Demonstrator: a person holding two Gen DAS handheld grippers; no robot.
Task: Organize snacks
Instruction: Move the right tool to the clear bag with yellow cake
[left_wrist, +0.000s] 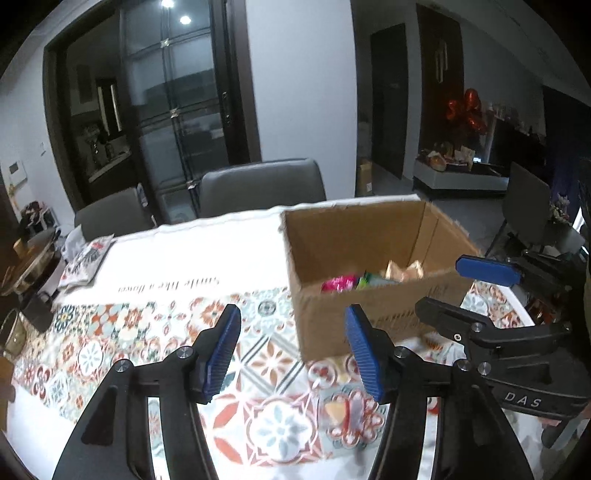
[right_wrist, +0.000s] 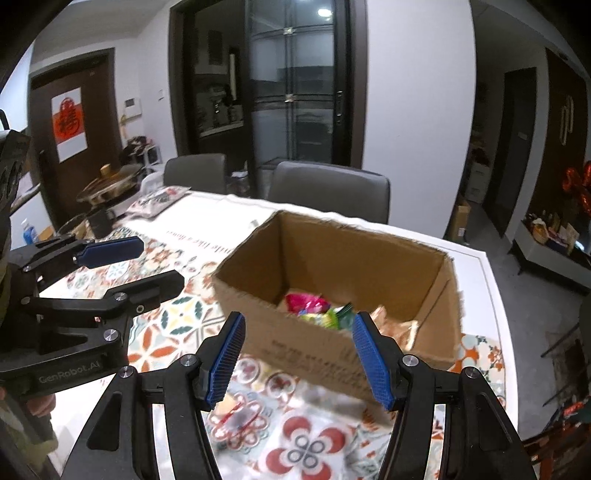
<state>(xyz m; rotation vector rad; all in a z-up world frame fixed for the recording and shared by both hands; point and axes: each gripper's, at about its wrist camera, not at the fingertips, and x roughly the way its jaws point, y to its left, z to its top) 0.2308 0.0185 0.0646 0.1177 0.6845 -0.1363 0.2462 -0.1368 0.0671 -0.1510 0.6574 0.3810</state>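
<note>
An open cardboard box (left_wrist: 369, 254) (right_wrist: 332, 266) stands on the patterned tablecloth (left_wrist: 147, 332). Inside it lie a pink packet (left_wrist: 338, 284) (right_wrist: 304, 301), a green packet (right_wrist: 328, 317) and tan wrappers (left_wrist: 404, 271) (right_wrist: 397, 326). My left gripper (left_wrist: 291, 354) is open over the cloth, just left of the box's near corner, with nothing between its blue pads. My right gripper (right_wrist: 298, 358) is open in front of the box's near wall and holds nothing. Each gripper shows in the other's view: the right gripper (left_wrist: 437, 284) and the left gripper (right_wrist: 160, 260). A small, blurred yellowish piece (left_wrist: 340, 410) (right_wrist: 232, 406) lies on the cloth near the grippers.
Two grey chairs (left_wrist: 258, 184) (right_wrist: 328, 188) stand behind the table. A flat printed packet (left_wrist: 86, 258) (right_wrist: 159, 199), a lidded pot (right_wrist: 110, 181) and a dark cup (left_wrist: 35, 310) sit at the far left end. The table's right edge (right_wrist: 495, 295) runs just past the box.
</note>
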